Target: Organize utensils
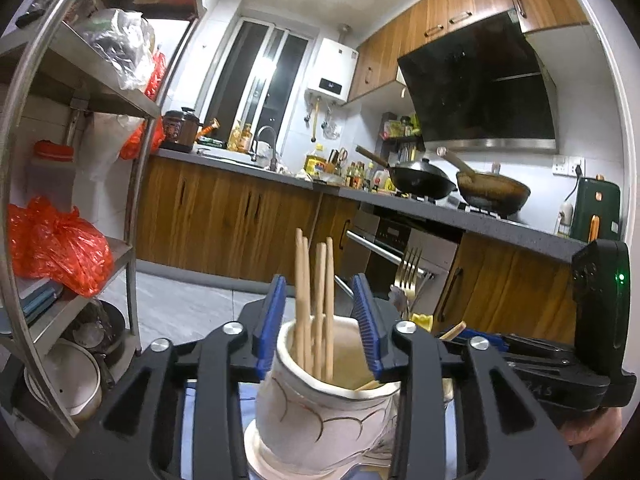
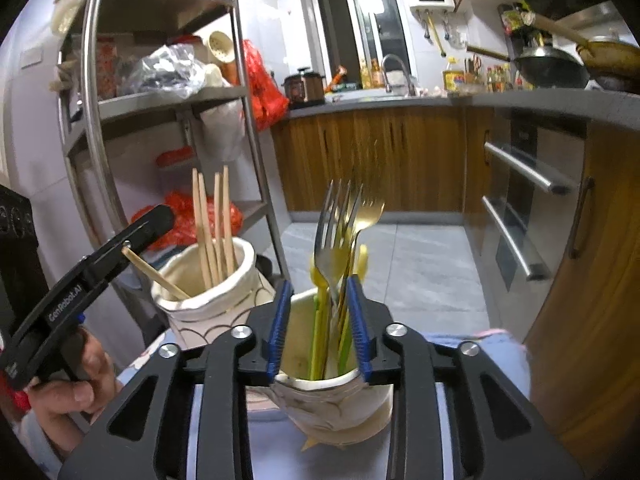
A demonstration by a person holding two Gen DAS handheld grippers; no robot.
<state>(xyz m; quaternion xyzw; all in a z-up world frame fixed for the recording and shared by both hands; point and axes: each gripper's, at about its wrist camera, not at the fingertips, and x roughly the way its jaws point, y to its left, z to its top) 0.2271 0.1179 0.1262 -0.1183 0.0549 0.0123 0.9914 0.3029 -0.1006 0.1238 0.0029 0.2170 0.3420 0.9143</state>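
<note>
A white ceramic holder [image 1: 320,420] stands right in front of my left gripper [image 1: 320,320], whose blue pads sit open on either side of its rim. Several wooden chopsticks [image 1: 314,304] stand in it. The same holder [image 2: 208,292] and chopsticks [image 2: 212,224] show at the left of the right wrist view. My right gripper [image 2: 320,328] is open around the rim of a second white holder [image 2: 332,400] with metal forks [image 2: 336,232] and yellow-green handled utensils [image 2: 320,320] in it. The forks [image 1: 408,276] also show in the left wrist view.
A steel shelf rack [image 2: 168,100] with red bags and pots stands at the left. Wooden cabinets and a grey counter [image 1: 460,212] with woks [image 1: 424,180] run along the far side. An oven front [image 2: 520,208] is at the right. A blue cloth [image 2: 480,352] lies under the holders.
</note>
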